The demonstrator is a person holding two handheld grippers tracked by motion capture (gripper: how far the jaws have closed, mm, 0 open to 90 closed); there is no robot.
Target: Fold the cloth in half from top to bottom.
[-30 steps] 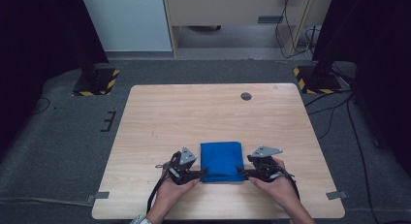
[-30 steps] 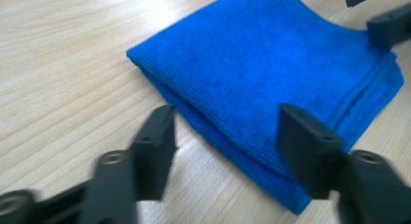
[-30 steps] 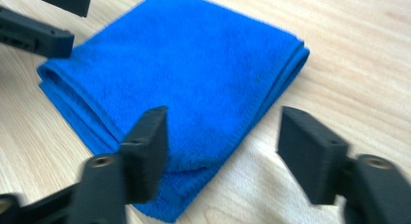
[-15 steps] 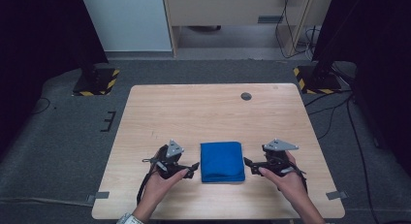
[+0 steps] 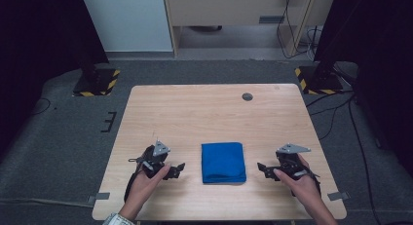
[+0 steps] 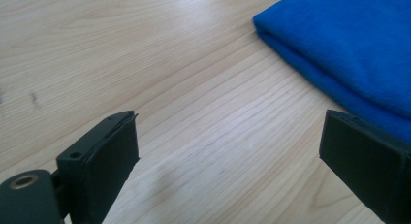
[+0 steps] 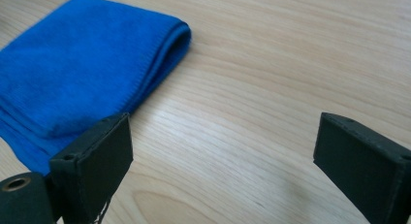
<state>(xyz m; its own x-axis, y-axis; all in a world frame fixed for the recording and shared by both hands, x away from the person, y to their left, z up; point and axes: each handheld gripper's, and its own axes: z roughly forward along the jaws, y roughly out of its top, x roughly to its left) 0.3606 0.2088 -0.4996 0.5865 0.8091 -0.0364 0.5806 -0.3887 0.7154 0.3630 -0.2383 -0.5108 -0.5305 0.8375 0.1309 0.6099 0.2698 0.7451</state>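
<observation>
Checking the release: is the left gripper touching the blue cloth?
No, the left gripper sits apart from the blue cloth, with bare table between them.

Folded blue cloth point(image 5: 223, 162) flat near table point(image 5: 195, 113) front edge, midway along. Left gripper point(image 5: 178, 168) and right gripper point(image 5: 261, 168) flank it, apart from cloth, tips pointing inward. Dark round grommet point(image 5: 247, 96) near back edge.

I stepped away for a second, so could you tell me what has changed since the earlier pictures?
Both grippers let go of the folded blue cloth, their jaws having just opened, and drew apart: left gripper leftward, right gripper rightward. The cloth stayed folded in place on the table.
</observation>
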